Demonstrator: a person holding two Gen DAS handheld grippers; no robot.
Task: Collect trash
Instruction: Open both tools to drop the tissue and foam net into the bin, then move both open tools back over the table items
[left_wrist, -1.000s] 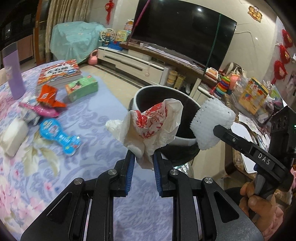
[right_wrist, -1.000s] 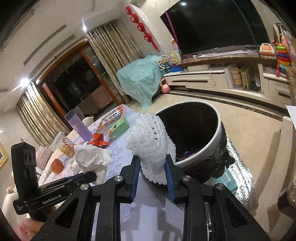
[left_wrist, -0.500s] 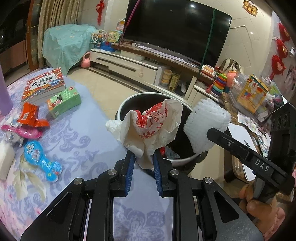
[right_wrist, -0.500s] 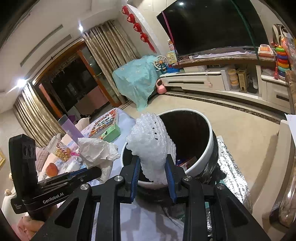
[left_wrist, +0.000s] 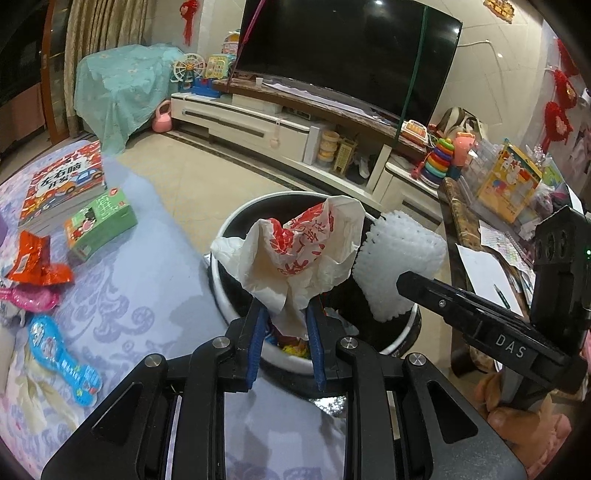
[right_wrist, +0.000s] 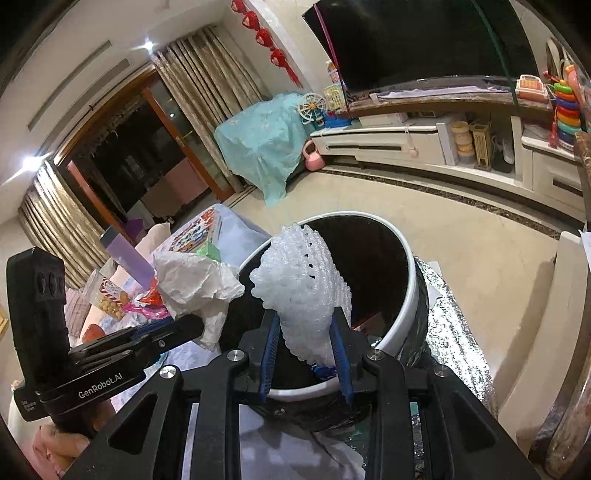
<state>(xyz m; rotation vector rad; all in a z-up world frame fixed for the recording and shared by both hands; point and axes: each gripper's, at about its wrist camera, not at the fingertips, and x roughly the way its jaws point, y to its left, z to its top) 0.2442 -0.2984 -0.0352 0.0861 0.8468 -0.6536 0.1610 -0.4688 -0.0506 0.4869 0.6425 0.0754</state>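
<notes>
My left gripper (left_wrist: 284, 317) is shut on a crumpled white plastic bag with red print (left_wrist: 299, 254) and holds it over the open mouth of a round black trash bin with a white rim (left_wrist: 221, 240). My right gripper (right_wrist: 304, 332) is shut on a white foam fruit net (right_wrist: 303, 280) and holds it over the same bin (right_wrist: 413, 280). The net also shows in the left wrist view (left_wrist: 399, 258), just right of the bag. The bag shows in the right wrist view (right_wrist: 195, 280). Some trash lies at the bin's bottom.
On the purple-patterned tablecloth (left_wrist: 147, 288) lie an orange wrapper (left_wrist: 33, 262), a pink wrapper (left_wrist: 26, 297), a blue package (left_wrist: 62, 350), a green box (left_wrist: 99, 221) and a book (left_wrist: 62, 184). A cluttered side table (left_wrist: 491, 236) stands right of the bin.
Both grippers have moved forward with their loads, from beside the bin to over its opening. The bin's inside and the trash in it have come into view.
</notes>
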